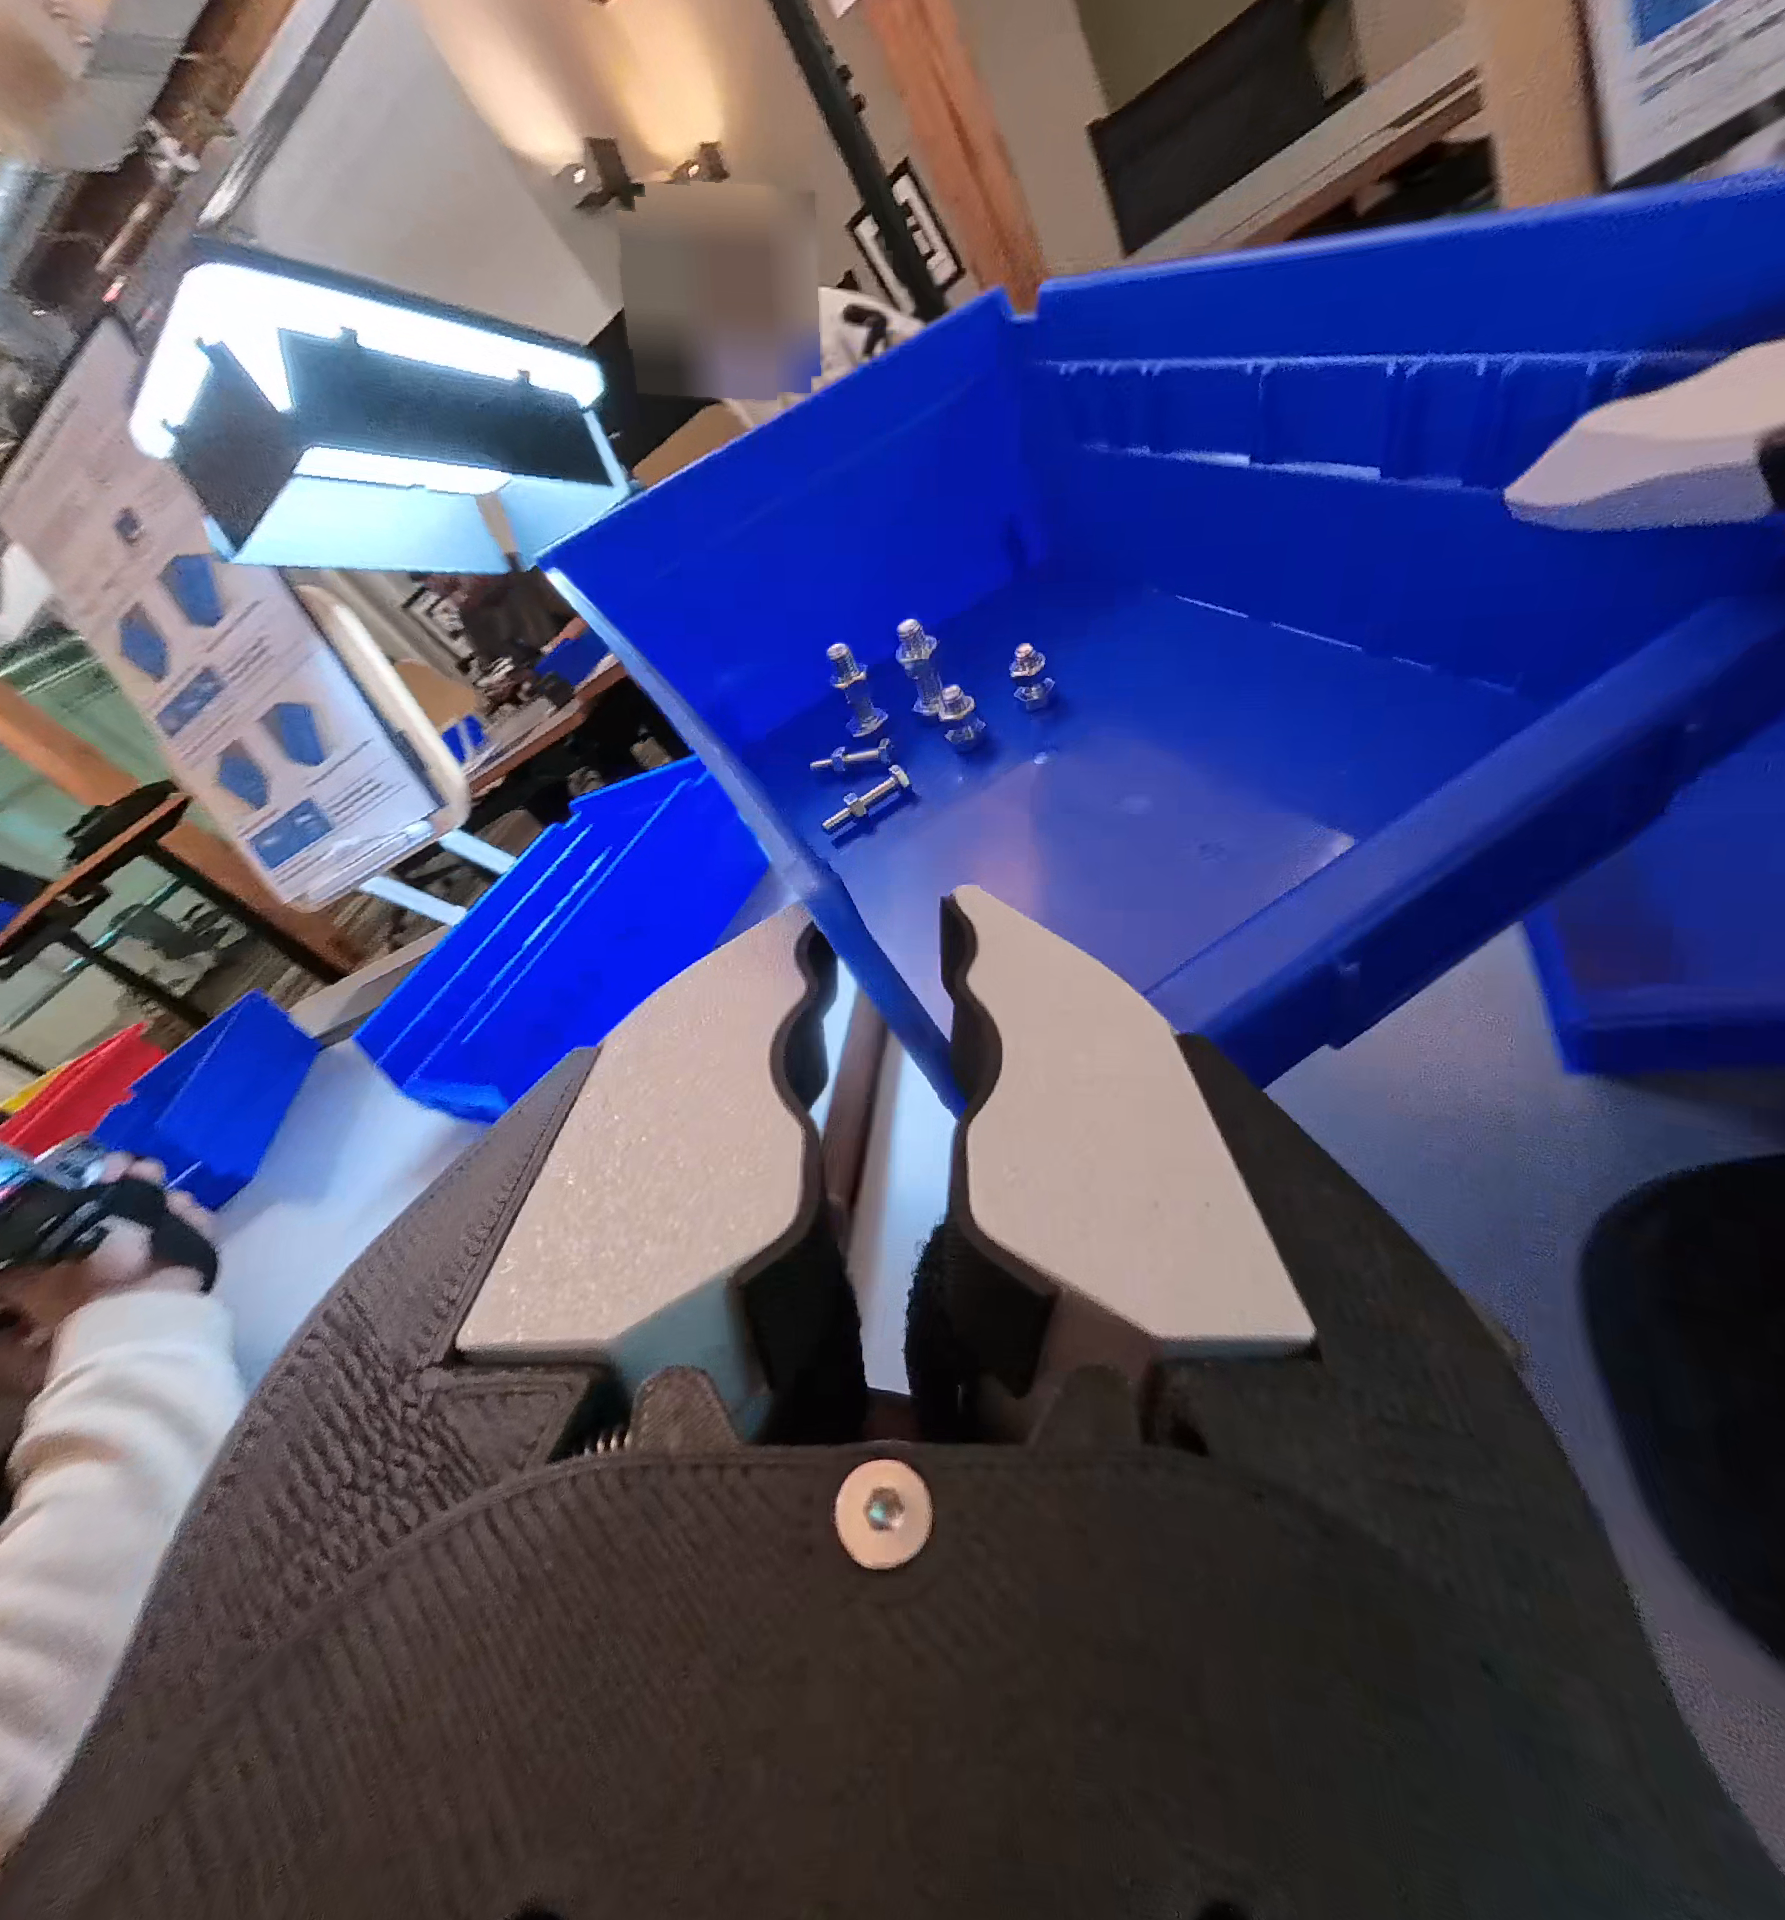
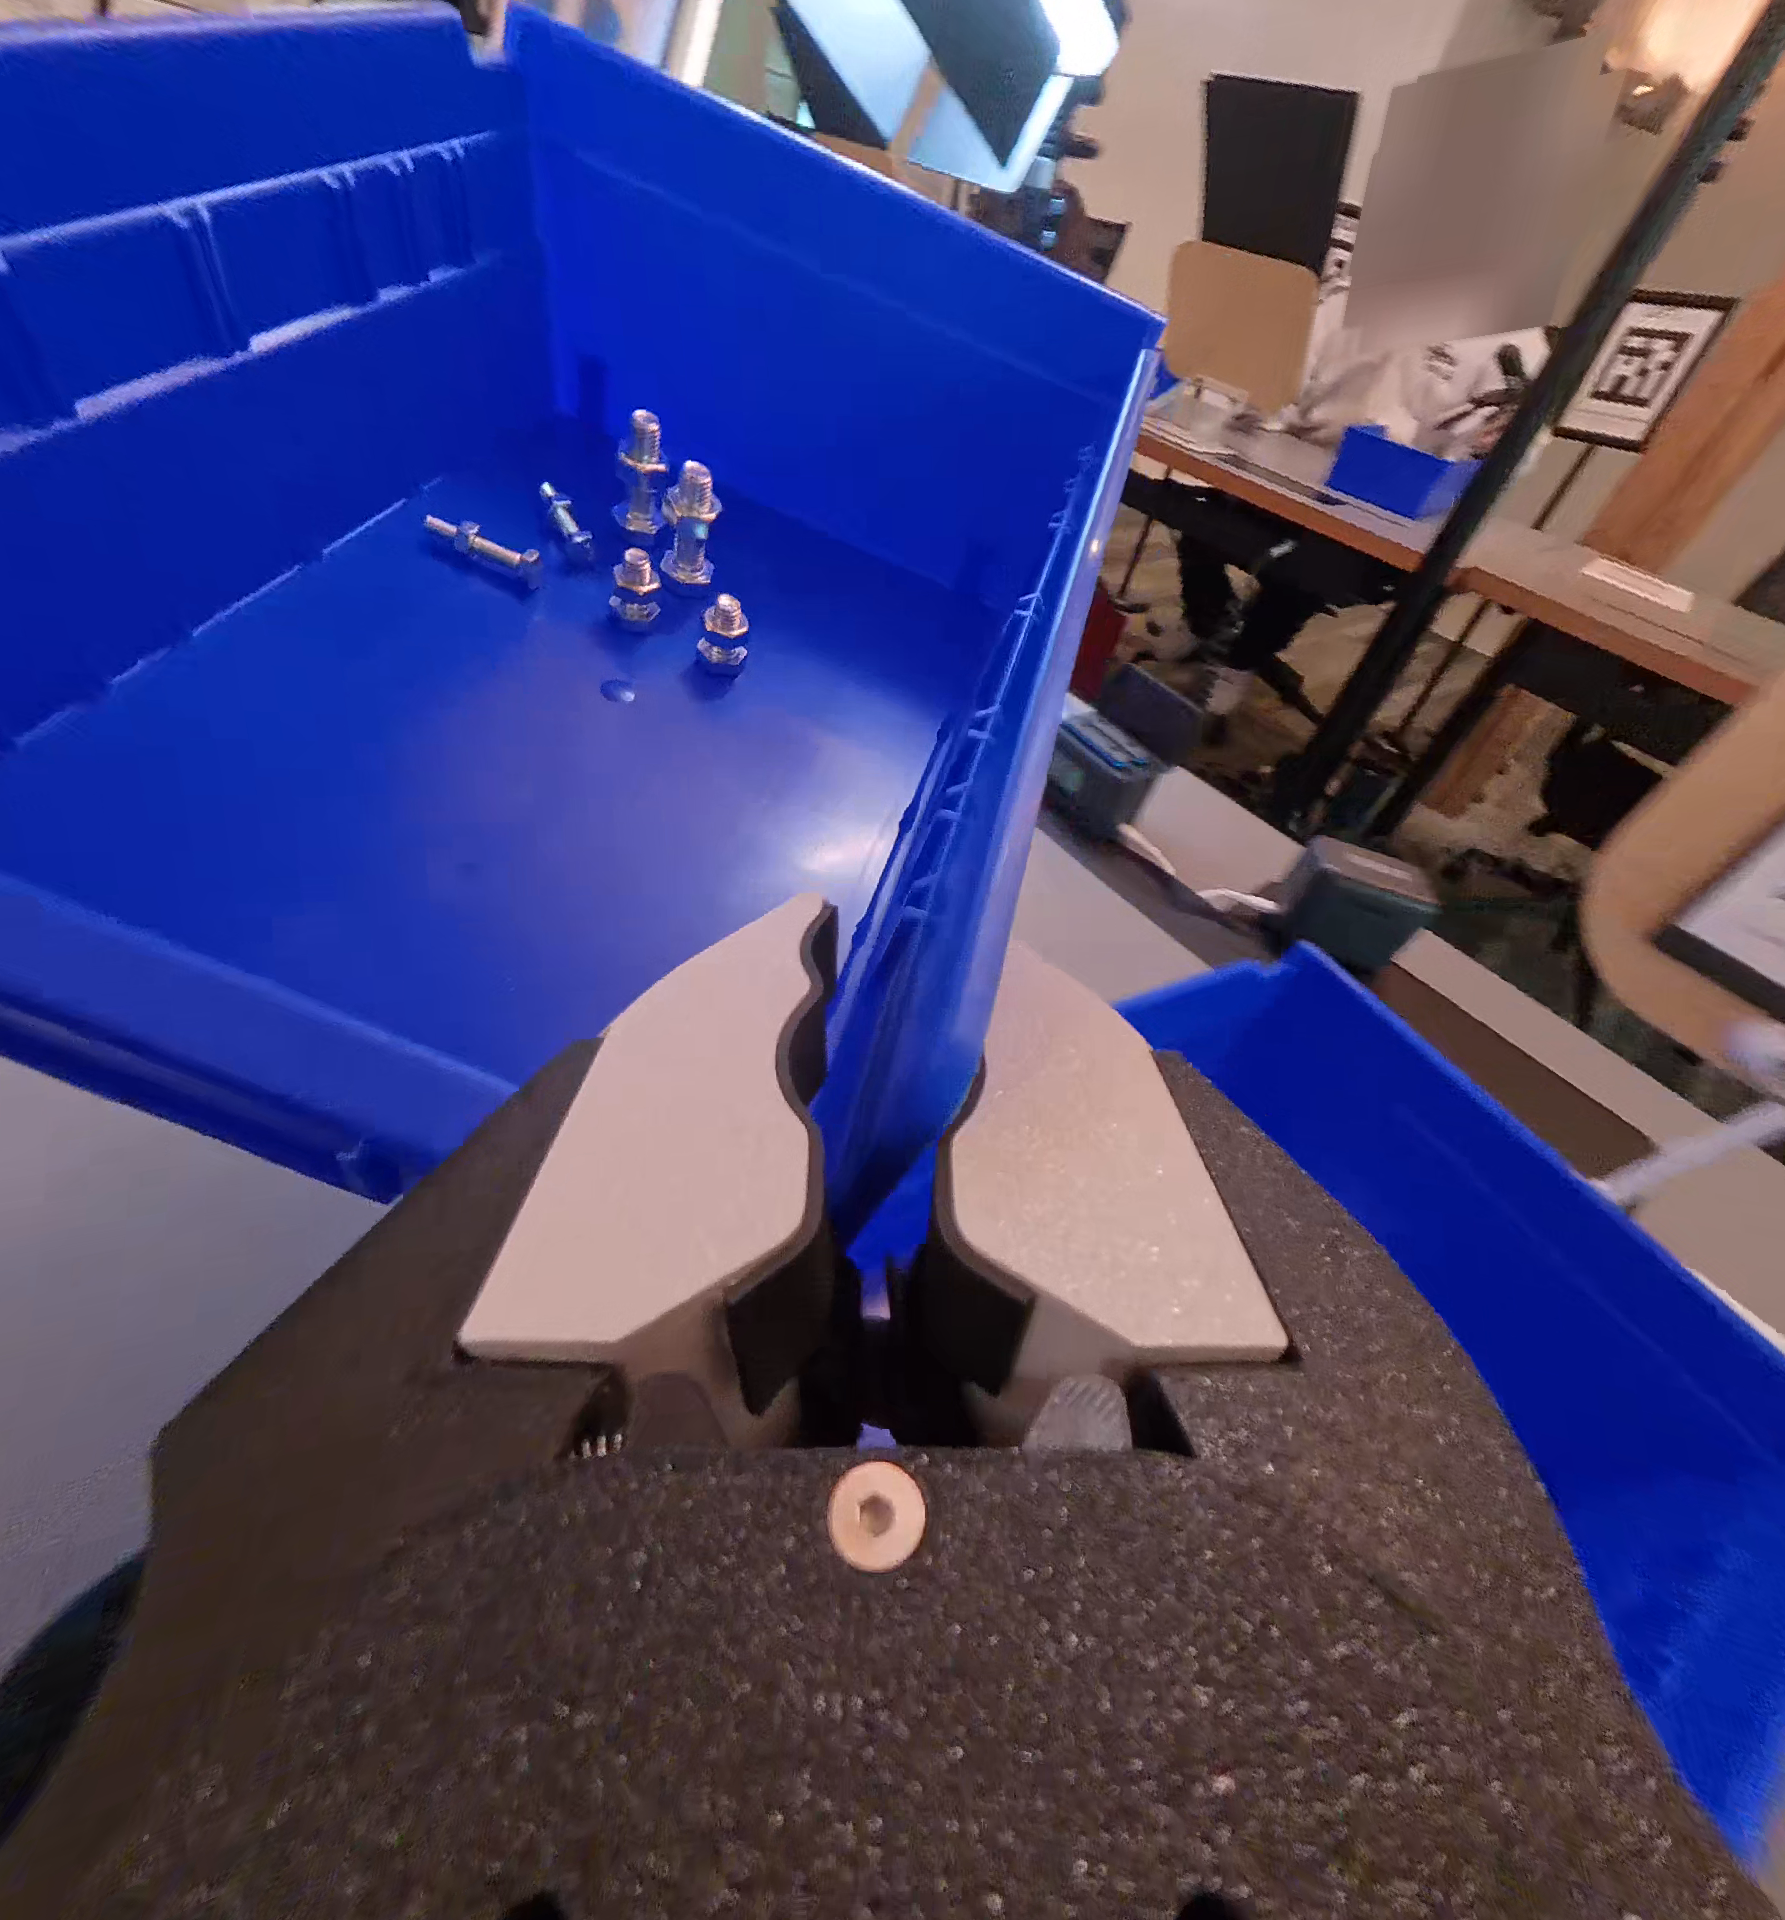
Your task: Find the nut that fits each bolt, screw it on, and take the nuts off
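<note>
Right gripper (image 2: 893, 1049): pinching the blue bin (image 2: 368, 810) by its side wall.
Left gripper (image 1: 883, 997): clamped on the opposite wall.
Bolts (image 2: 649, 540) with nuts: clustered at the bin's far corner; four upright, two lying flat, long axes along the floor.
Risk: more tilt could topple or scatter them.

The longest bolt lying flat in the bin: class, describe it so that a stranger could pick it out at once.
Start at the big blue bin gripped at its side wall by the right gripper. Bolts cluster near its back corner. The longest lying bolt sits at the cluster's left edge in the right wrist view, flat, while four neighbours stand upright.
</note>
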`<state>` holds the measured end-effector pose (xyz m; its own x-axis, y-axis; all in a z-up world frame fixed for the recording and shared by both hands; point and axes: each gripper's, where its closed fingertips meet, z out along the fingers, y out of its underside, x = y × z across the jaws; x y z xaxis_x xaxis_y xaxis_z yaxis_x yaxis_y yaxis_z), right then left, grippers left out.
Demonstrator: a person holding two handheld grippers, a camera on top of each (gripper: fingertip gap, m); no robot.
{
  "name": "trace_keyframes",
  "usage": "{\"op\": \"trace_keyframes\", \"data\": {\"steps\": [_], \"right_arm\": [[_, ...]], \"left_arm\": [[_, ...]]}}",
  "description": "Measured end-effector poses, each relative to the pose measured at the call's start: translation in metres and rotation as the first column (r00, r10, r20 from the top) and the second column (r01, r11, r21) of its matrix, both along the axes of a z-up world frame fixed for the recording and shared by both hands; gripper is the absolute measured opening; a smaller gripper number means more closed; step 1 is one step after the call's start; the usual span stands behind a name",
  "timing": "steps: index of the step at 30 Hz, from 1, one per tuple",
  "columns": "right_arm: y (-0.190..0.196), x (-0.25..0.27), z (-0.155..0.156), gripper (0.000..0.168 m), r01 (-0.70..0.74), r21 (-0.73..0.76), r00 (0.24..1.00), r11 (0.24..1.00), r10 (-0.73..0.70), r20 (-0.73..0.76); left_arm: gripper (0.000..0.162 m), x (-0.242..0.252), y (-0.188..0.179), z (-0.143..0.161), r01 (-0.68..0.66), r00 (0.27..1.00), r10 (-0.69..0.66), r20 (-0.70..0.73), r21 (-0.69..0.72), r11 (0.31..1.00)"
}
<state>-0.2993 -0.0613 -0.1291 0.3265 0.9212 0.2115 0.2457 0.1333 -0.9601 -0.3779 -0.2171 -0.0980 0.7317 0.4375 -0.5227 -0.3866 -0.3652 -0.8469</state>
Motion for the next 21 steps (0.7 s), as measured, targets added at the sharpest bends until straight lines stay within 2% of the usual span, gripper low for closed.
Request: {"op": "trace_keyframes", "data": {"steps": [4,8,15,21], "right_arm": [[-0.031,-0.028,-0.015,0.016,-0.05,-0.009,0.999,0.999,0.05,-0.012],[-0.048,-0.038,-0.034,0.015,-0.065,-0.037,0.998,0.997,0.065,-0.018],[-0.062,-0.038,-0.076,0.015,-0.042,-0.058,0.999,0.997,0.043,0.013],[-0.057,-0.032,-0.099,0.018,-0.025,-0.072,0.998,0.997,0.029,0.059]], "left_arm": [[0.018,-0.021,-0.034,-0.007,-0.056,0.998,0.056,-0.028,-0.015,0.998],[0.019,-0.033,-0.053,-0.034,-0.067,0.998,0.068,0.003,-0.027,0.997],[0.018,-0.041,-0.064,-0.079,-0.047,0.997,0.049,0.061,-0.038,0.998],[0.018,-0.043,-0.056,-0.104,0.008,0.995,-0.004,0.105,-0.037,0.999]]}}
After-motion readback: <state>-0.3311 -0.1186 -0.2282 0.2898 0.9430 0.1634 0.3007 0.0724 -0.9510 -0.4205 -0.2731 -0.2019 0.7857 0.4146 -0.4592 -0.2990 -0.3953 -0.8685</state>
